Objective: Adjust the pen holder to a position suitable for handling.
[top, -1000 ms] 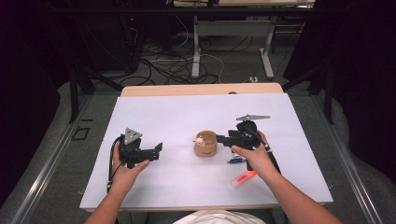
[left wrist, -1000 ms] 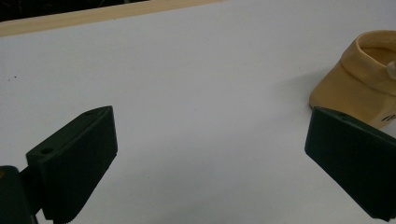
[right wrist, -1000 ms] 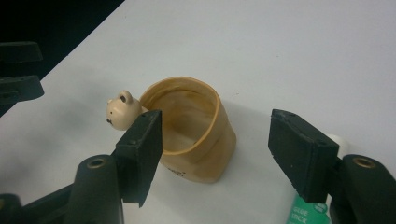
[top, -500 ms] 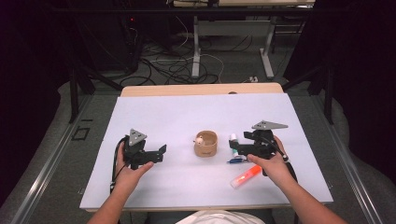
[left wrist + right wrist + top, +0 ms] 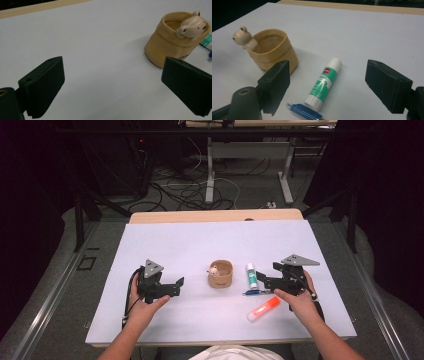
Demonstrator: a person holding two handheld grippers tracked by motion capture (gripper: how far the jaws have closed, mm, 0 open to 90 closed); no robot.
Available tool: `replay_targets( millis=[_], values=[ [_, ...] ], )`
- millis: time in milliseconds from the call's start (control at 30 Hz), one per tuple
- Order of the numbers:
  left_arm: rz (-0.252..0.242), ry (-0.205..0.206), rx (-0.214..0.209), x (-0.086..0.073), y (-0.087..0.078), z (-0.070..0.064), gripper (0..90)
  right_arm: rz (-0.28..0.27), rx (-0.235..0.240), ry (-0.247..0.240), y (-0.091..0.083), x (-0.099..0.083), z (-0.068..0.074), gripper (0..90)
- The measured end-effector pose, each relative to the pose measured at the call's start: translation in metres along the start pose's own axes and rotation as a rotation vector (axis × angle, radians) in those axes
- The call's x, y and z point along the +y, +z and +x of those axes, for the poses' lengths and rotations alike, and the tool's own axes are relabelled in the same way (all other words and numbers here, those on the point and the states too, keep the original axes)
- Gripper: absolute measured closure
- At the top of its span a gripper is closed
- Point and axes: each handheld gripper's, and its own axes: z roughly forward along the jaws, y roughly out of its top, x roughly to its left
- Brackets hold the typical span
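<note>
Two open grippers, glue stick lined up

Both of my tools are wide and holding nothing. A second ago my right gripper [image 5: 264,281] was over by the bear cup [image 5: 220,274]; it has since pulled back to my right, and the glue stick [image 5: 324,82] now lies on the table right ahead of it, between its spread jaws, cap end away from me. A blue pen [image 5: 304,112] lies just under its near end, and an orange marker [image 5: 263,308] sits off to the side. My left gripper [image 5: 176,285] waits apart, the cup ahead and to its right. I judge the glue stick is next for the cup.
</note>
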Motion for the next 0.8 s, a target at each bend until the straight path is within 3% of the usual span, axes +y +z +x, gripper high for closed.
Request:
replay_targets(
  millis=[333, 800],
  values=[
    [0.005, -0.005, -0.041, 0.001, 0.001, -0.012, 7.9, -0.006, -0.019, 0.001, 0.002, -0.005, -0.004, 17.7],
    [0.02, 0.076, -0.123, 0.005, 0.002, -0.053, 15.3, -0.014, -0.028, -0.017, -0.001, -0.004, -0.005, 17.7]
  ],
)
